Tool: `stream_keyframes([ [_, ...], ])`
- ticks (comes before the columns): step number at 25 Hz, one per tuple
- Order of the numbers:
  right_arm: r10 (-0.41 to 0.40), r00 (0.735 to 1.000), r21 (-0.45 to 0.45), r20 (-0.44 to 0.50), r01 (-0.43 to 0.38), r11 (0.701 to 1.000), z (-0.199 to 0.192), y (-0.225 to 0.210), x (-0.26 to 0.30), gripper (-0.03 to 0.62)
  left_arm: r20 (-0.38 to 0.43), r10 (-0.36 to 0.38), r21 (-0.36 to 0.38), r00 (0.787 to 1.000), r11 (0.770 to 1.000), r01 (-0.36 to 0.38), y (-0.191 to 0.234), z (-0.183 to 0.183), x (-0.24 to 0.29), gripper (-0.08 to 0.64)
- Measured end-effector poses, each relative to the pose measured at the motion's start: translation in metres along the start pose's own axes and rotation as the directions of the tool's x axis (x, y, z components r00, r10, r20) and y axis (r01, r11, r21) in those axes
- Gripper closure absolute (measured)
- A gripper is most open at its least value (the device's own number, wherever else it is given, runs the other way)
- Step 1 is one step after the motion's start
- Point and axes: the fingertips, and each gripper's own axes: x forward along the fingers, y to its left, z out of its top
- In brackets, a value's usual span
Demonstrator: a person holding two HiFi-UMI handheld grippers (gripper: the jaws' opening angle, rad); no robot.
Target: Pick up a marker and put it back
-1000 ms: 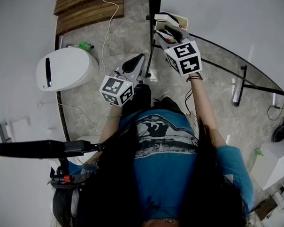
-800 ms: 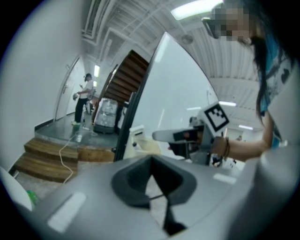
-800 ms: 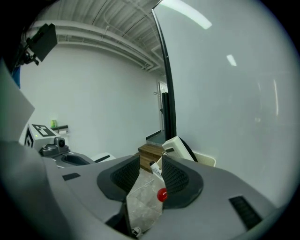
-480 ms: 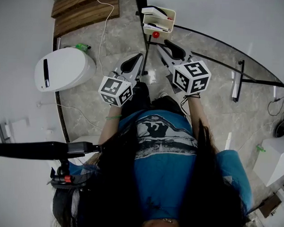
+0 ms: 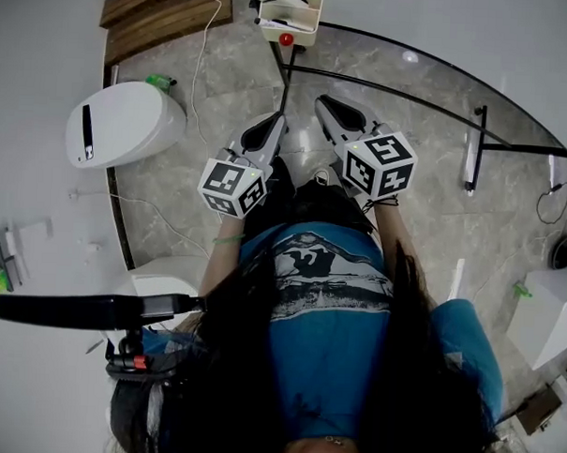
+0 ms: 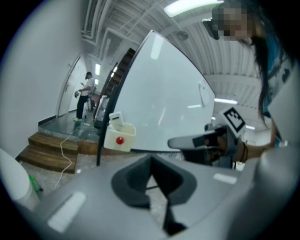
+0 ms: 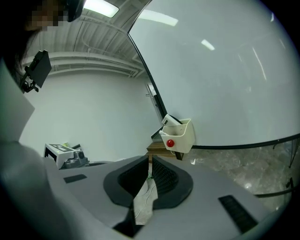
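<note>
A cream marker tray (image 5: 291,13) with a red knob hangs at the foot of the whiteboard (image 5: 460,41); dark marker-like pieces lie in it. It also shows in the left gripper view as the tray (image 6: 119,136) and in the right gripper view as the tray (image 7: 180,136), far ahead of the jaws. My right gripper (image 5: 324,103) (image 7: 150,165) has just been closing; its jaws stand nearly together with nothing between them. My left gripper (image 5: 278,119) (image 6: 151,161) is level with it to the left, shut and empty. Both are well short of the tray.
A white rounded appliance (image 5: 124,125) sits on the stone floor at the left, with a green bottle (image 5: 160,81) and a loose cable (image 5: 201,67) beside it. Wooden steps (image 5: 166,14) lie behind. The board's black stand bars (image 5: 474,149) cross at the right. A person (image 6: 86,93) stands far off.
The right gripper has come back from the tray toward my body and its jaws have closed empty. The left gripper has also drawn back slightly. The tray now sits farther off, at the frame's top.
</note>
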Motion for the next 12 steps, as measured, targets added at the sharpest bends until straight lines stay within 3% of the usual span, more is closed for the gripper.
stream_keyframes([
  [12,0.083,0.996,0.058,-0.042,-0.081,0.995,-0.036,0.044,0.002,0.570,-0.013,0.094,-0.005,0.995,0.996,-0.094,-0.002,-0.017,-0.060,0.557],
])
